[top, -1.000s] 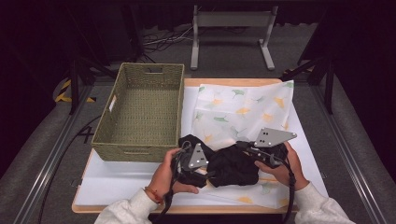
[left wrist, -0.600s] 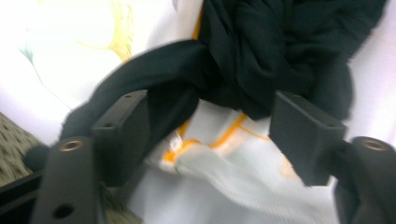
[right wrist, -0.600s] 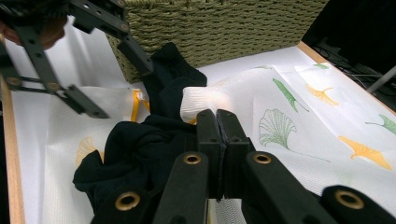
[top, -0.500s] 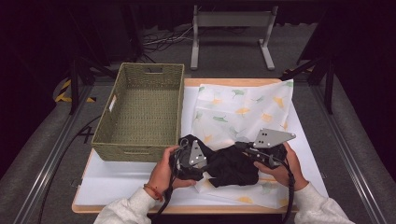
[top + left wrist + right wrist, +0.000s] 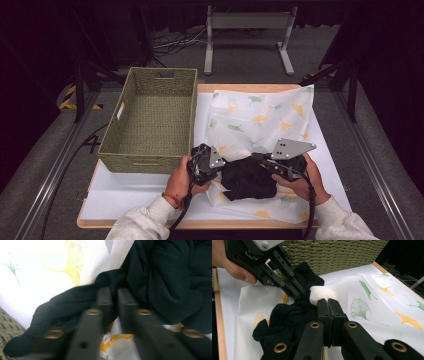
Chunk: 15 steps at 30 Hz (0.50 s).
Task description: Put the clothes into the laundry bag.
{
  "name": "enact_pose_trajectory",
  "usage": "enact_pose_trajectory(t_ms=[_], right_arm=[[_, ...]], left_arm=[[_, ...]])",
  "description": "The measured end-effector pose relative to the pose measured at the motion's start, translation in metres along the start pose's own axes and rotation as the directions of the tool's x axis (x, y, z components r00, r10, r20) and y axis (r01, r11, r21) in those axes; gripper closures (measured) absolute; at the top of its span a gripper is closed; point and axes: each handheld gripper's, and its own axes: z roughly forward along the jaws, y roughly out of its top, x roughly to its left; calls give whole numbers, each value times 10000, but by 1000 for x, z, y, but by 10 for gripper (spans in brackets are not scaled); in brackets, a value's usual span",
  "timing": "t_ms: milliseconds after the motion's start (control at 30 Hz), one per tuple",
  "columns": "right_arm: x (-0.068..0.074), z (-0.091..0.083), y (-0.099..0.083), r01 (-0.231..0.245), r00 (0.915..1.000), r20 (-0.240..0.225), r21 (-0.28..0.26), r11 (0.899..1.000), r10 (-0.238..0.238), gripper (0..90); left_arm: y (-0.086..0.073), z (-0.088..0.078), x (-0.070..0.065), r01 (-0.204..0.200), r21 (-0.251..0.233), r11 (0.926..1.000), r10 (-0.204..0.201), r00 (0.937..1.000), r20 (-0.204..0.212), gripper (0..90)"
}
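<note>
Left gripper [image 5: 220, 166] has just clamped down on the left edge of the crumpled black fabric garment [image 5: 249, 178], jaws nearly together with cloth pinched between them. The garment sits on the white leaf-print cloth [image 5: 260, 117] on the surface, just right of the woven green rectangular basket [image 5: 150, 117]. Right gripper [image 5: 261, 159] is clenched on the garment's right side.

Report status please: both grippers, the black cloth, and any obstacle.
Left gripper just closed on black cloth. Right gripper shut on it too. Basket close at left.
</note>
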Motion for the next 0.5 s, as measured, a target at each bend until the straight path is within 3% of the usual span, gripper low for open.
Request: enact_pose_trajectory(t_ms=[167, 333, 500], right_arm=[[-1, 0, 0, -28, 10000, 12, 5, 10000, 28, 899], [-2, -1, 0, -53, 9999, 94, -20, 10000, 53, 899], [-2, -1, -1, -74, 9999, 103, -42, 10000, 74, 899]], left_arm=[[0, -1, -1, -112, -63, 9999, 112, 9999, 27, 873], [3, -21, -8, -406, -674, 9969, 411, 9991, 64, 874], [8, -42, -20, -740, -1409, 9873, 782, 9966, 242, 874]])
